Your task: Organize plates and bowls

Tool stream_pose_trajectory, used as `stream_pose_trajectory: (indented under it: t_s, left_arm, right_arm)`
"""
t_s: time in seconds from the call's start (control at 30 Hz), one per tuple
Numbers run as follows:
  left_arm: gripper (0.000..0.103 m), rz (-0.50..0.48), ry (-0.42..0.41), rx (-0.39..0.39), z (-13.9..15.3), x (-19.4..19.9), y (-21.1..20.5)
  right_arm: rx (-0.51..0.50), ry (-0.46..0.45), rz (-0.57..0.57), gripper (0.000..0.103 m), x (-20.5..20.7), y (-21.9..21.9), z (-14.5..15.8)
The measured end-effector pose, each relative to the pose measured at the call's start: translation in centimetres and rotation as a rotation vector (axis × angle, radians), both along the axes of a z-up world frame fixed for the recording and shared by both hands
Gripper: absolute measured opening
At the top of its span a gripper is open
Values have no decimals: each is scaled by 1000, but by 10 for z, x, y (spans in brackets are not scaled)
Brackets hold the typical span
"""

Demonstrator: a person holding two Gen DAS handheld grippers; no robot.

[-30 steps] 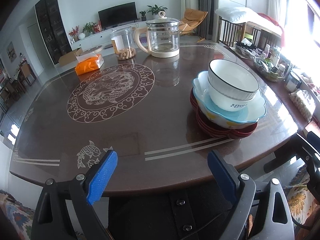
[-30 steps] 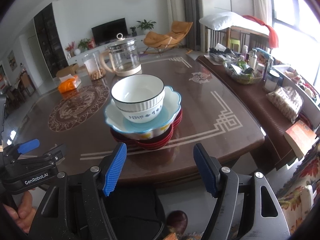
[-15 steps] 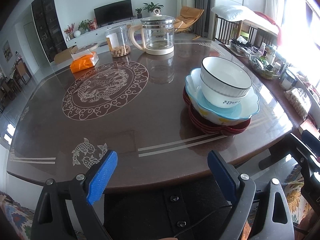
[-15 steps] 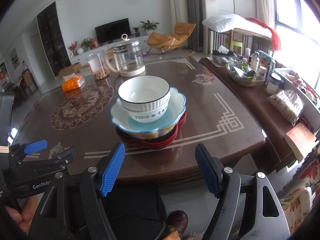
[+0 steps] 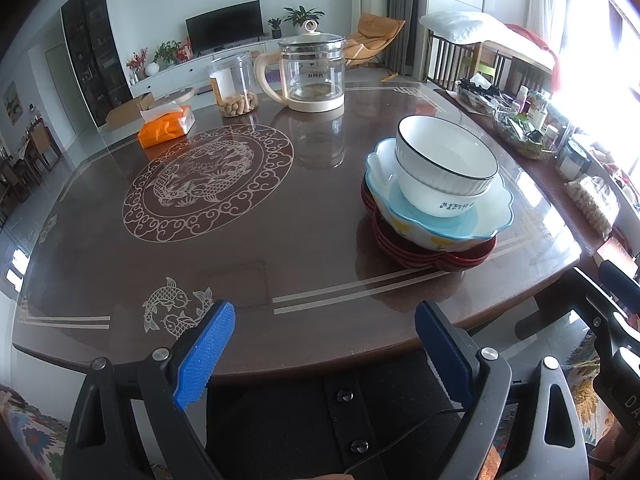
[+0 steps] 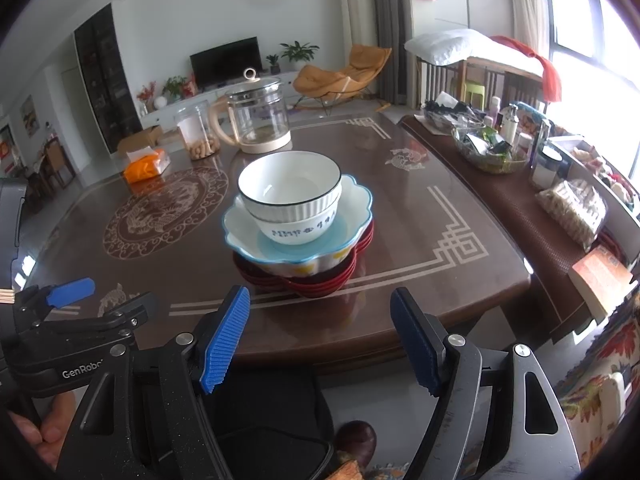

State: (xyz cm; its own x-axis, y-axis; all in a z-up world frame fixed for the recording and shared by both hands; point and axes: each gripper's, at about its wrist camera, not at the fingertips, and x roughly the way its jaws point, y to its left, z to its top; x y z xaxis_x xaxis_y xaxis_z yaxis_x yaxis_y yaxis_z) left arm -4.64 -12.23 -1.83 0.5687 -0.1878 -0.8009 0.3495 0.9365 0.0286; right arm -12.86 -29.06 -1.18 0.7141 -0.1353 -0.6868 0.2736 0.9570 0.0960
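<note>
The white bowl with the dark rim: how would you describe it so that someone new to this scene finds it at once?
On the brown dining table, near its front edge, stands one stack of dishes. The white bowl with the dark rim is at the very top, nested in another white bowl inside the scalloped blue-edged dish, above the red plates. Only it has a thin dark rim line.

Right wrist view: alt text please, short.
A white ribbed bowl with a dark rim sits nested in a blue-edged scalloped bowl on stacked red plates, on a dark brown patterned table. The right gripper is at the table's near edge, jaws open and empty.
</note>
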Motion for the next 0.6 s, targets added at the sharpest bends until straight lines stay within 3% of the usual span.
stream_pose_trajectory:
  t_s: [0.6]
  left_arm:
    - [91, -9, 3, -6, 3, -2, -2]
  right_arm:
    - [-9, 3, 7, 76, -1, 2, 0]
